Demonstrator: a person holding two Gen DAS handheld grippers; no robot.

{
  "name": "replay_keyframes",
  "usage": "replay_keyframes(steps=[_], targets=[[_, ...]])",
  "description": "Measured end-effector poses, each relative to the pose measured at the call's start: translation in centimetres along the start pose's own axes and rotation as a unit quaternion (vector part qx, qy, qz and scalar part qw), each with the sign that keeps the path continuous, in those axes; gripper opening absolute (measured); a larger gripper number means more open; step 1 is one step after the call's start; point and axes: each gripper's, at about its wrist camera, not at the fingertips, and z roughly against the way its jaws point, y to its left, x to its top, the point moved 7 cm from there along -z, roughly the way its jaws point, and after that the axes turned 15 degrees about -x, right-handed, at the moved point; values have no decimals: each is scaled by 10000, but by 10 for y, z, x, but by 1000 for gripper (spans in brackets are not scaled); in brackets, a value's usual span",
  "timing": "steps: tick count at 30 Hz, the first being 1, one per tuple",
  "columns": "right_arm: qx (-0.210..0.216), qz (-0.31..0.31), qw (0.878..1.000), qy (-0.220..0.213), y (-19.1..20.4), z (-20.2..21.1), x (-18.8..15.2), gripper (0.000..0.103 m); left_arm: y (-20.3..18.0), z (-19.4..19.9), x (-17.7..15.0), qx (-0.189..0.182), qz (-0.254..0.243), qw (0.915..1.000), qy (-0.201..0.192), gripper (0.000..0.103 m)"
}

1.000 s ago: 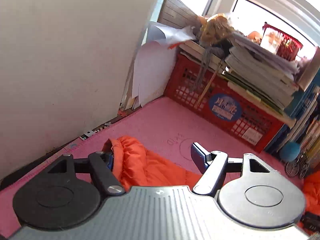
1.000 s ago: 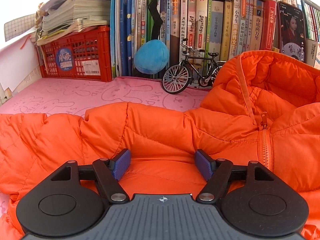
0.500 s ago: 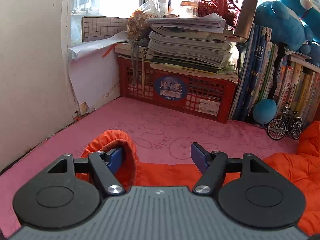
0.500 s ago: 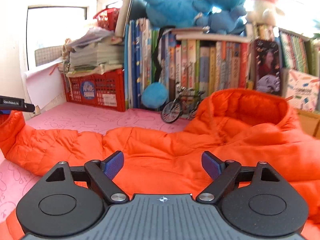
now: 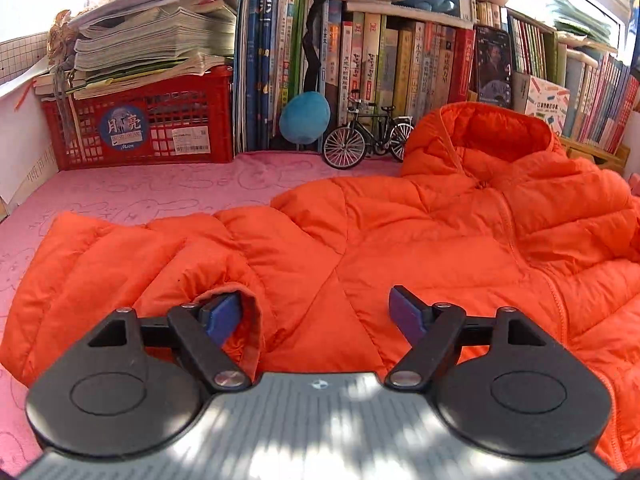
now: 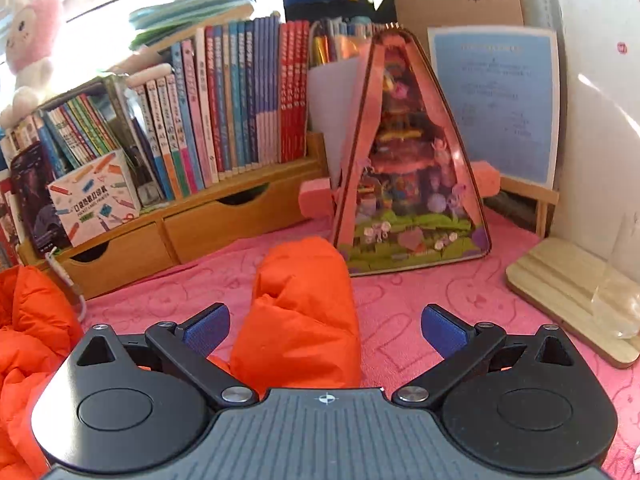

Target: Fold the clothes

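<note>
Orange quilted fabric fills most of the left wrist view: a puffy hooded jacket (image 5: 400,240) lies spread on a pink cloth (image 5: 140,188) printed with faint line drawings. At the far left of that view a red plastic crate (image 5: 160,128) stands on the cloth with a heap of papers and booklets (image 5: 152,36) stacked on top. Just right of the crate a row of upright books (image 5: 380,64) runs along the back, with a blue plush ball (image 5: 305,117) and a small model bicycle (image 5: 366,136) standing before them. The jacket's hood (image 5: 492,136) rises just right of the bicycle. Low in the frame the left gripper (image 5: 316,312) is released, its jaws wide apart; the cuff of a folded-in sleeve (image 5: 240,292) wraps around its left blue pad, while the right pad sits over the jacket's front, apart from the cuff.

In the right wrist view, part of the jacket bulges at the left edge below a wooden drawer unit (image 6: 192,228) carrying more books. The right gripper (image 6: 326,328) is also spread open, and the other sleeve (image 6: 304,312) lies between its pads, touching neither that I can tell. Behind the sleeve end stands a triangular pink toy case (image 6: 408,176), and at the far right a pale wooden board (image 6: 560,276) rests on the cloth
</note>
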Motion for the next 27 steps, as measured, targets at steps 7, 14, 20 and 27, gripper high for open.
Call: replay_keyframes(steps=[7, 14, 20, 27], targets=[[882, 479, 9934, -552, 48, 60, 8, 9, 0, -14, -16, 144, -225, 9996, 105, 91], [2313, 1523, 9518, -1320, 141, 145, -12, 9, 7, -12, -14, 30, 34, 10000, 56, 95], [3415, 3774, 8476, -1503, 210, 246, -148, 15, 11, -10, -14, -118, 256, 9996, -8, 98], [3902, 4270, 8024, -1472, 167, 295, -180, 89, 12, -8, -13, -232, 352, 9991, -72, 99]])
